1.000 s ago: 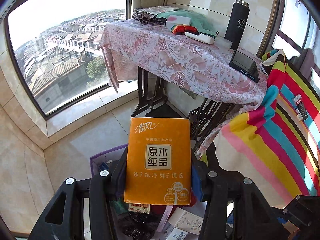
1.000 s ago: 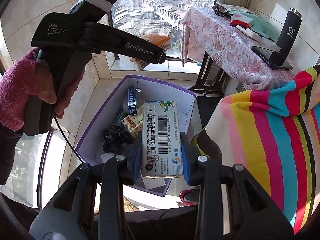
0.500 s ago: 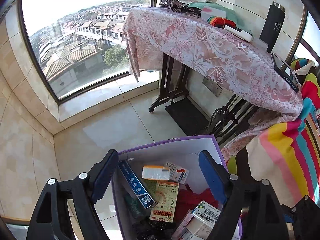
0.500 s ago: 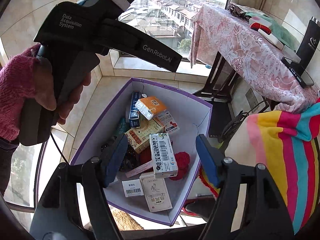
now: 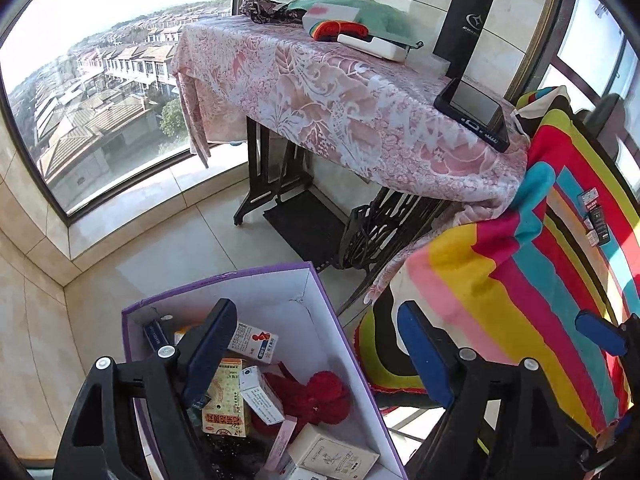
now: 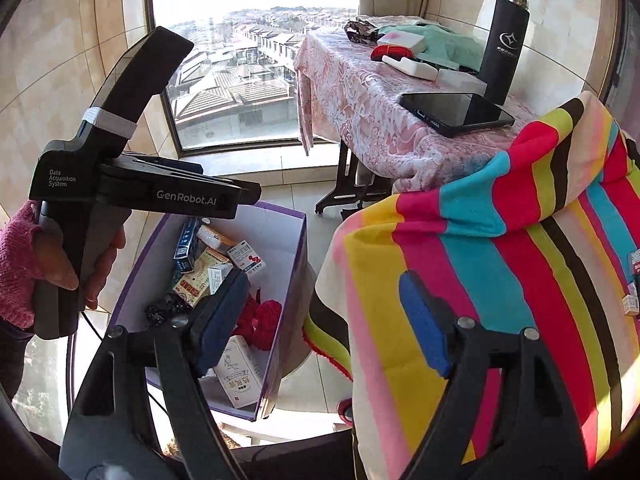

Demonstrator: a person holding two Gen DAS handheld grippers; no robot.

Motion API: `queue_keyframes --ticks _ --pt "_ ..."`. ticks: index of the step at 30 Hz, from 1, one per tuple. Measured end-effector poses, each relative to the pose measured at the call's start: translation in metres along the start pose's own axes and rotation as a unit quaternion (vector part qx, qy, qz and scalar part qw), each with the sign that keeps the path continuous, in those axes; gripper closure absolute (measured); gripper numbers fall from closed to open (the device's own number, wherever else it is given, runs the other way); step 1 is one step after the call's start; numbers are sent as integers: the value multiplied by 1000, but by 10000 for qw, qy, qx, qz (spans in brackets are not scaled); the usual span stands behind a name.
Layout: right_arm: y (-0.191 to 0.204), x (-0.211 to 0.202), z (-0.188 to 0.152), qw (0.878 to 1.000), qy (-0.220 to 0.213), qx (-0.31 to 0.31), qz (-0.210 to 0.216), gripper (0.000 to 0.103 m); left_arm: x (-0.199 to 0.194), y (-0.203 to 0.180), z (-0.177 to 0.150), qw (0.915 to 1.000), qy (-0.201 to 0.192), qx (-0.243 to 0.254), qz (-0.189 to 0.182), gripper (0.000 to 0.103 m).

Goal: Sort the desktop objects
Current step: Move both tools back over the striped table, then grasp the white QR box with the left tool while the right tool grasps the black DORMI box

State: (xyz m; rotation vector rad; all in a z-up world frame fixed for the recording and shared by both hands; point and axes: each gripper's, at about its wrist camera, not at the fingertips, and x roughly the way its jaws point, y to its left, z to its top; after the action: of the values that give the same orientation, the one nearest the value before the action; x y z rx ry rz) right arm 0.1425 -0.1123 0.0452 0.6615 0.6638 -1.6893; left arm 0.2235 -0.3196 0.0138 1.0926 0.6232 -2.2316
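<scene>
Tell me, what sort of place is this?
Probably a home, a high-up window corner: rooftops lie far below the window, a cloth-covered treadle sewing table holds household bits, and a striped blanket lies nearby.

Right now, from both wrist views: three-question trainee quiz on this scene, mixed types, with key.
1. True or false: the left gripper holds a box.
2. What stands behind the tablet on the table? A) black bottle B) kettle C) lamp
3. Fill in: the medicine boxes lie in a ___-edged box.

Key: 1 false, its jaws are empty; 2 A; 3 purple.
</scene>
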Motion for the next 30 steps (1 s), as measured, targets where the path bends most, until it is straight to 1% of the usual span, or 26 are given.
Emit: queue_keyframes --ticks 2,4,6,8,10,12,14,16,18,19,21,24,26,27,29,30 --pt "-51 -7 -13 9985 52 341 -420 22 1 -40 6 9989 -68 354 -315 20" --pt "-106 -12 -29 9937 180 758 -810 21 6 -81 11 9961 1 659 -579 20" --pt "-163 -20 -49 9851 299 1273 -1121 21 15 -130 15 9906 181 995 -926 20" --pt "-215 -34 -72 9725 317 1805 -1440 21 22 -183 17 9816 213 1489 -1178 20" --pt "-257 -49 -91 9603 310 2142 -1760 21 29 -238 18 9683 80 2100 -1351 20" --pt "-295 -63 -110 9484 336 2447 -1991 21 40 -297 18 9498 -51 2721 -1540 20" --pt "-324 -79 -127 9368 311 2743 -2148 21 56 -353 20 9308 -16 3222 -1727 20" --pt "-346 -93 -140 9285 272 2925 -2269 21 75 -403 22 9169 59 3568 -1786 20" --pt "-362 -103 -151 9228 254 3065 -2320 21 92 -446 24 9074 135 3787 -1819 20" --pt "-368 -106 -157 9212 267 3124 -2303 21 101 -464 26 9045 149 3854 -1818 20" --pt "-379 -110 -172 9192 322 3179 -2304 21 117 -493 30 9029 142 3934 -1727 20" --pt "-395 -104 -182 9182 431 3246 -2229 21 140 -525 40 9067 97 3893 -1619 20" --pt "-408 -98 -184 9191 431 3281 -2139 21 152 -538 47 9094 68 3853 -1565 20" --pt "-414 -94 -184 9197 434 3283 -2110 21 157 -541 50 9092 66 3841 -1606 20" --pt "-426 -86 -178 9217 423 3243 -2085 21 158 -538 54 9071 56 3748 -1914 39" --pt "-431 -81 -174 9239 406 3203 -2053 21 155 -536 53 9060 -27 3804 -1856 70"
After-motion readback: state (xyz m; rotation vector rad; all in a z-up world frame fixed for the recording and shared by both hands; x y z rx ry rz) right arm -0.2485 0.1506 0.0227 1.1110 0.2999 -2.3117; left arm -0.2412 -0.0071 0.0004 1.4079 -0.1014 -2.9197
